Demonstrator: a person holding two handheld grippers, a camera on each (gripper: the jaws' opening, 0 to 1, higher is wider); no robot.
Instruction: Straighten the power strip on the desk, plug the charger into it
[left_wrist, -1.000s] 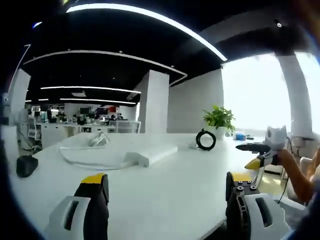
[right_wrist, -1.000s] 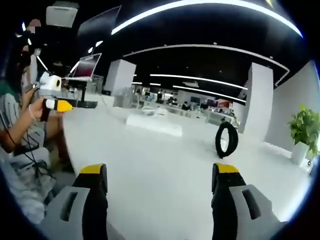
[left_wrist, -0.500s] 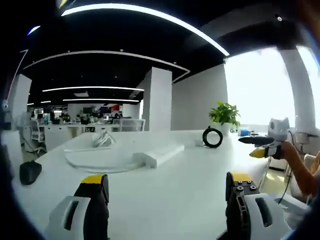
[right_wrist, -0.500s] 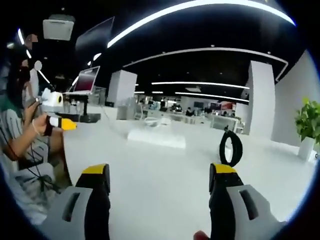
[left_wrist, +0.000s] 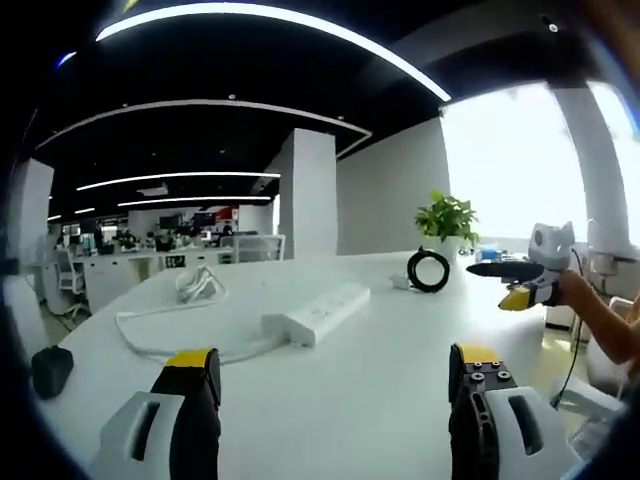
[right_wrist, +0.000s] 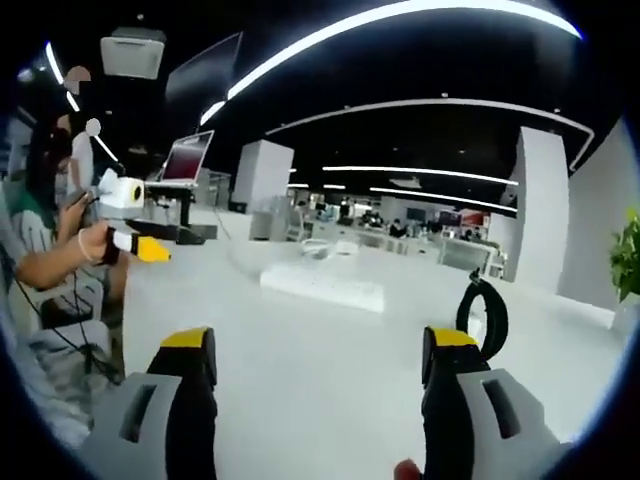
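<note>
White slab-shaped power strip (left_wrist: 318, 315) on smooth desk (left_wrist: 380, 370); black coil (left_wrist: 428, 270), possibly charger.

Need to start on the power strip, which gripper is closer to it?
Left, seemingly. The left gripper faces the power strip just ahead; the right gripper sees it farther across the desk.

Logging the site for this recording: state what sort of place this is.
Most likely an open-plan office. A long white desk carries a white power strip; rows of workstations recede under strip ceiling lights, and a potted plant stands by the window.
</note>
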